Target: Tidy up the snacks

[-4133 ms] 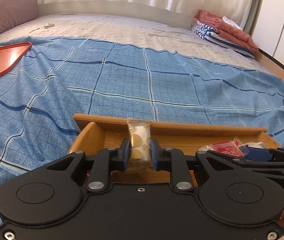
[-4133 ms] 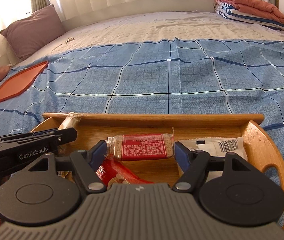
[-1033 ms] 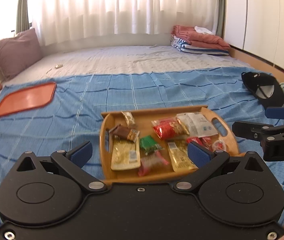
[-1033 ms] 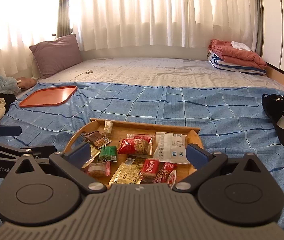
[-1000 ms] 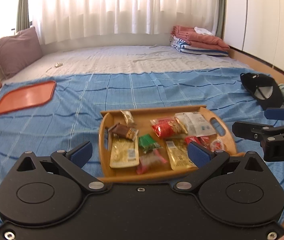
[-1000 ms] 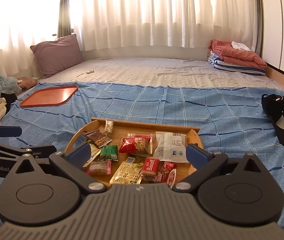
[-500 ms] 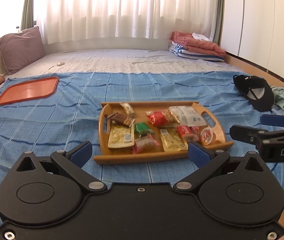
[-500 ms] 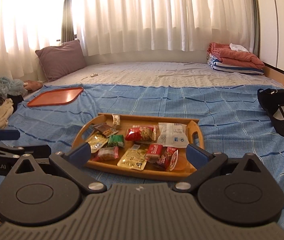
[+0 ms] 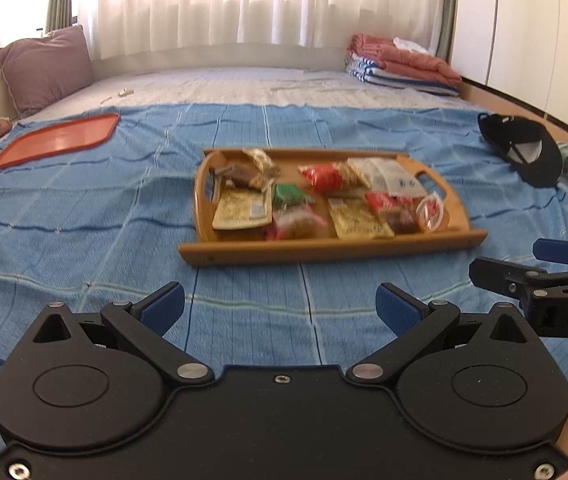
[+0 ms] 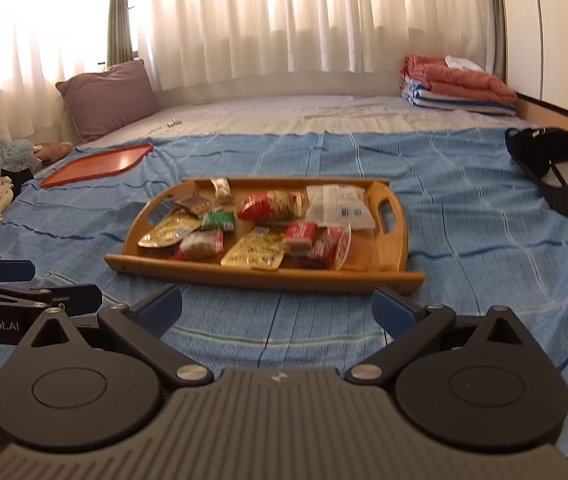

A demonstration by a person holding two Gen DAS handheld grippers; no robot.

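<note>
Left tongs (image 9: 279, 306): spread wide and empty, held low over the blue checked bedspread (image 9: 83, 216), short of the tray.
Right tongs (image 10: 277, 306): likewise spread wide, pinching nothing; their side profile also shows at the right edge of the left wrist view.
Wooden tray (image 9: 324, 246): straight ahead of both tongs, resting flat on the bedspread, well clear of the blue fingertips (image 10: 161, 304).
Tray axis: long axis runs crosswise to the tongs, left to right; the cut-out handles (image 10: 384, 210) mark its two short ends, and one long wall faces the cameras.
Snacks (image 10: 271, 204): a dozen or so small packets, all inside the tray, none on the bedspread near it.
Packet detail: a white flat pack (image 10: 338, 208) at the far right, a red bag beside it, a green packet (image 9: 290, 194) near the middle, yellow sachets (image 9: 239, 210) towards the front; they lie at mixed angles, some overlapping.
Progress: gathering appears finished, since every visible packet sits in the tray and both tongs are free.
Remaining: at most, straightening the loose packets into rows, judged from their uneven lie.
Surroundings: an orange tray (image 9: 55, 140) far ahead to the left, a black cap (image 10: 556, 172) ahead to the right, folded bedding by the curtains.
</note>
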